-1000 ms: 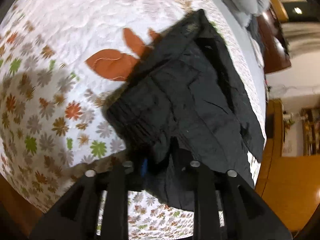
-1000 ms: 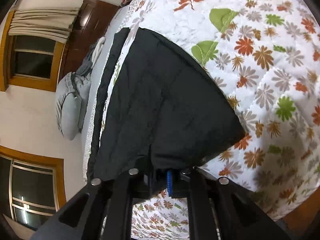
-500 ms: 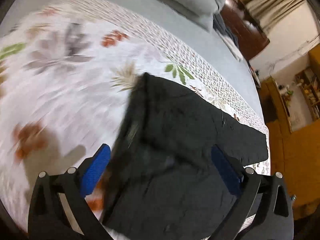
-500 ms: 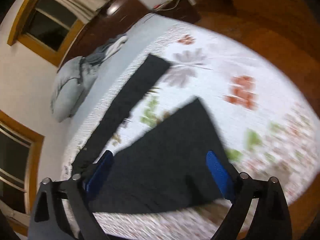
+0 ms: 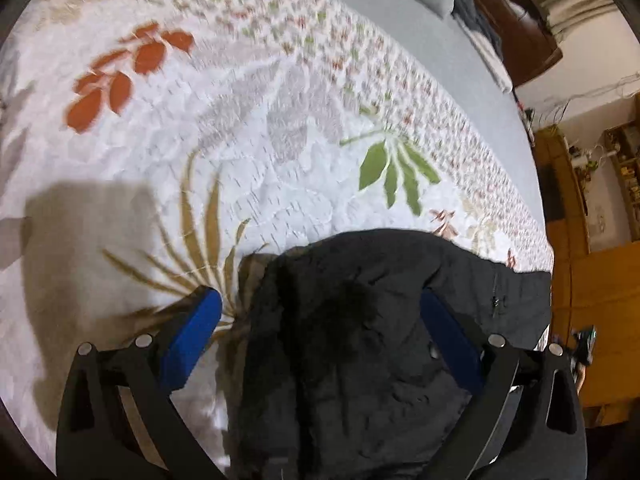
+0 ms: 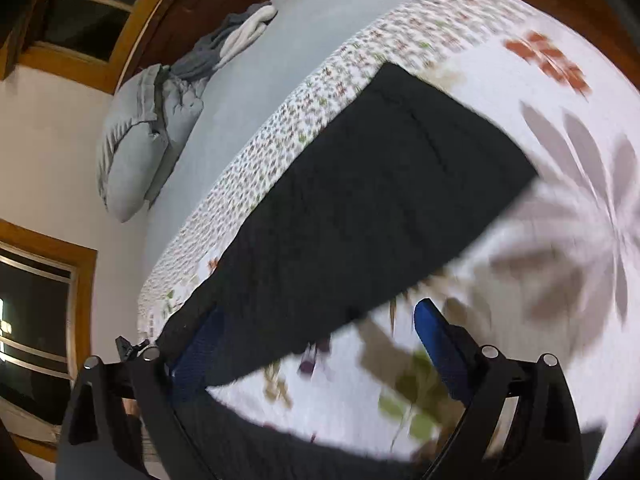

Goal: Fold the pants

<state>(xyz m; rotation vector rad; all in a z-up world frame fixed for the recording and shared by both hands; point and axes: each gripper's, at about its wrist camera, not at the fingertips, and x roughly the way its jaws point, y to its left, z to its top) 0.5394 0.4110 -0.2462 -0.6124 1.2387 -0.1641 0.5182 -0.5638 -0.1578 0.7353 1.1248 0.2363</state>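
The black pants (image 5: 360, 360) lie in a rumpled heap on the floral bedspread (image 5: 240, 120), right under my left gripper (image 5: 320, 300). Its blue pads (image 5: 192, 336) stand wide apart to either side of the cloth without pressing it, and the jaws are closing slightly. In the right wrist view the pants (image 6: 380, 200) stretch away as a flat, dark, folded strip. My right gripper (image 6: 318, 312) is open above the strip's near edge. One of its pads (image 6: 436, 344) hangs over the bedspread (image 6: 560, 240), the other over the cloth.
Grey pillows (image 6: 136, 152) and a bundle of clothes (image 6: 236, 44) lie on the grey sheet (image 6: 320, 32) at the bed's head. Dark wooden furniture (image 5: 516, 32) and a wooden floor (image 5: 600, 300) border the bed. Windows (image 6: 36, 304) line the wall.
Both grippers were shut on the pants' edge; they have let go, opened wide and swung across the bed. The pants now lie loose on the bedspread.
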